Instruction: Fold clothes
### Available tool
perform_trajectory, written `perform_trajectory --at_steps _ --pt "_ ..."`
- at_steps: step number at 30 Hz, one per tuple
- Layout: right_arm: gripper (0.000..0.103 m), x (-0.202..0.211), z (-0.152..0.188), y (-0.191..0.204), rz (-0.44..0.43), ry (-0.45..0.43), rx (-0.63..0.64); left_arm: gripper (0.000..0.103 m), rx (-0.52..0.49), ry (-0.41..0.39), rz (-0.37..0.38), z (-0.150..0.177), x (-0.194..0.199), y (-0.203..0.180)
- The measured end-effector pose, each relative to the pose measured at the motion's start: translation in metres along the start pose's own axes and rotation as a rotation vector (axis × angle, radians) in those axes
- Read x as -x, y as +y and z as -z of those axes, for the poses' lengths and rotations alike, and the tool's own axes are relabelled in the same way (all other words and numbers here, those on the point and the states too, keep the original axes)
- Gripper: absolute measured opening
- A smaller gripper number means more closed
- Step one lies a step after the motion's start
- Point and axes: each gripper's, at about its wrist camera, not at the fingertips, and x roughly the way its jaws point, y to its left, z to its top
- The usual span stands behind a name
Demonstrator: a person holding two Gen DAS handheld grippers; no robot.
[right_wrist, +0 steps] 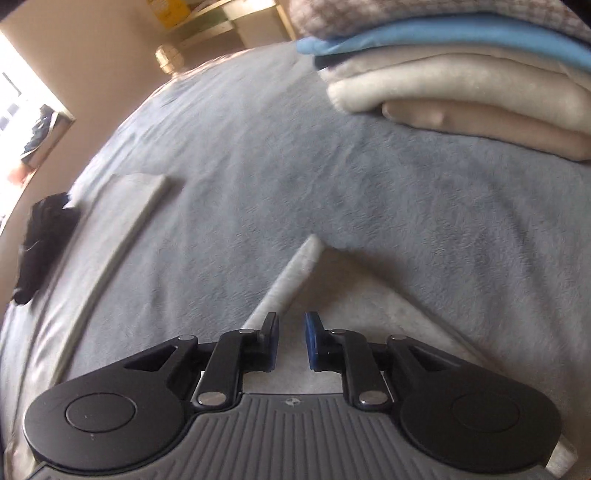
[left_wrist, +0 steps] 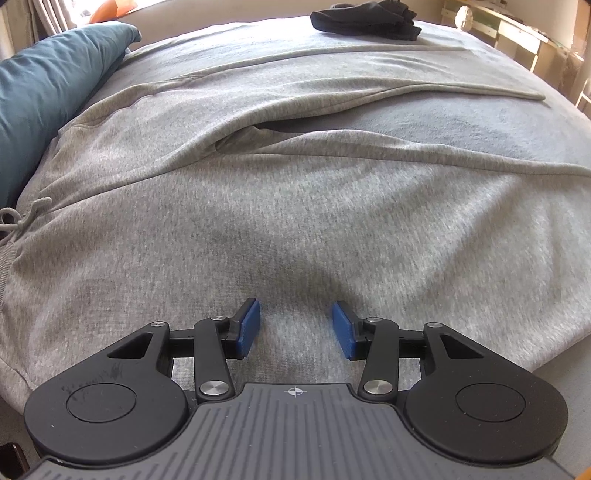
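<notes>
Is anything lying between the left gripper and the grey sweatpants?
Nothing visible. The left gripper hangs open directly over the grey sweatpants, with only bare fabric below; the black clothing lies far beyond.

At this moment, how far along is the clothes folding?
Done: a stack of folded clothes sits on the bed. In hand: grey sweatpants lie spread flat; the left hand-held gripper is open above them, and the right hand-held gripper, jaws slightly apart, pinches nothing above a pant-leg hem. Left: folding the sweatpants, plus a crumpled black garment.
</notes>
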Motion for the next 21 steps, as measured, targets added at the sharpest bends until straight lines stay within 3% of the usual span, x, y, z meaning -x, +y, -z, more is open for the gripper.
perform_trajectory --at_steps 3,5,8,10,12,16,18,21 --pt "0.017 -0.016 -0.010 -0.003 0.028 0.046 -0.007 0.044 -0.012 0.007 -0.008 -0.002 -0.001 -0.001" --pt "0.013 -0.030 -0.021 -0.015 0.059 0.057 -0.087 0.045 -0.024 0.011 -0.015 -0.003 -0.001 -0.003" --pt "0.011 -0.017 -0.036 -0.032 0.103 -0.020 -0.194 0.045 -0.022 0.012 -0.017 -0.002 0.000 -0.002" --pt "0.015 -0.001 -0.044 -0.029 0.221 -0.075 -0.132 0.045 -0.014 0.011 -0.015 -0.002 0.001 -0.001" --pt "0.018 0.015 -0.043 -0.033 0.127 -0.034 -0.115 0.045 -0.008 0.004 -0.016 -0.002 0.002 -0.001" --pt "0.027 0.032 -0.020 -0.041 -0.161 0.180 -0.181 0.045 -0.030 -0.038 -0.023 -0.005 0.008 -0.004" --pt "0.030 0.035 0.001 -0.039 -0.228 0.266 -0.162 0.045 -0.066 -0.058 -0.021 -0.005 0.011 -0.009" --pt "0.030 0.032 0.036 -0.065 -0.187 0.334 -0.187 0.045 -0.076 -0.059 -0.001 -0.003 0.013 -0.014"
